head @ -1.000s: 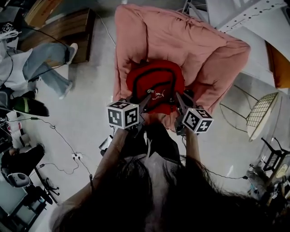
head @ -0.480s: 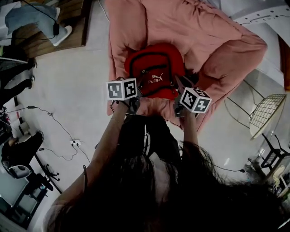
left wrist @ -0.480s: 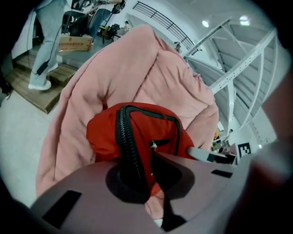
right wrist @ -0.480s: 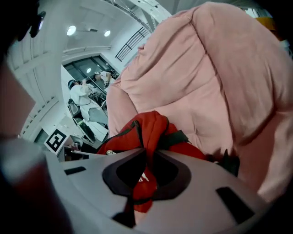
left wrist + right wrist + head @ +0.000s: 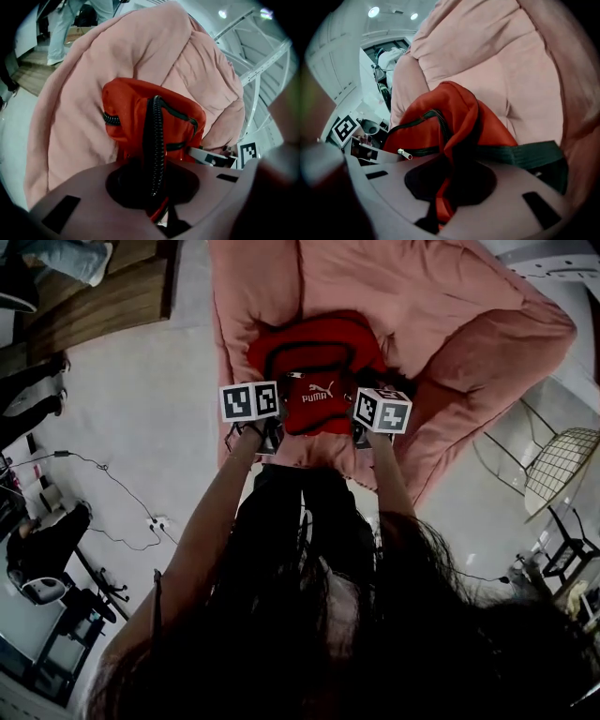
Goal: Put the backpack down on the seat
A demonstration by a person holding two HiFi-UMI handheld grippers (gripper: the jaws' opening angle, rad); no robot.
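Note:
A red backpack [image 5: 319, 357] with black zips and a white logo lies against the pink cushioned seat [image 5: 375, 296], low on its cushion. My left gripper [image 5: 279, 427] is shut on the backpack's near left edge; in the left gripper view red fabric and a black ribbed zip [image 5: 154, 145] run down into the closed jaws. My right gripper [image 5: 358, 427] is shut on the near right edge; in the right gripper view a fold of the backpack [image 5: 450, 136] and a dark strap [image 5: 525, 154] sit at its jaws. Both marker cubes hide the fingertips in the head view.
The pink seat's padded arms [image 5: 506, 343] rise on both sides of the backpack. A wooden platform [image 5: 94, 306] lies at the upper left, a wire-frame chair [image 5: 558, 470] at the right. Cables and a power strip [image 5: 155, 521] trail across the floor at the left. A seated person [image 5: 47, 549] is at the far left.
Both grippers have come down together with the backpack, which has sunk from above the seat onto its cushion. The head view has shifted closer over the seat.

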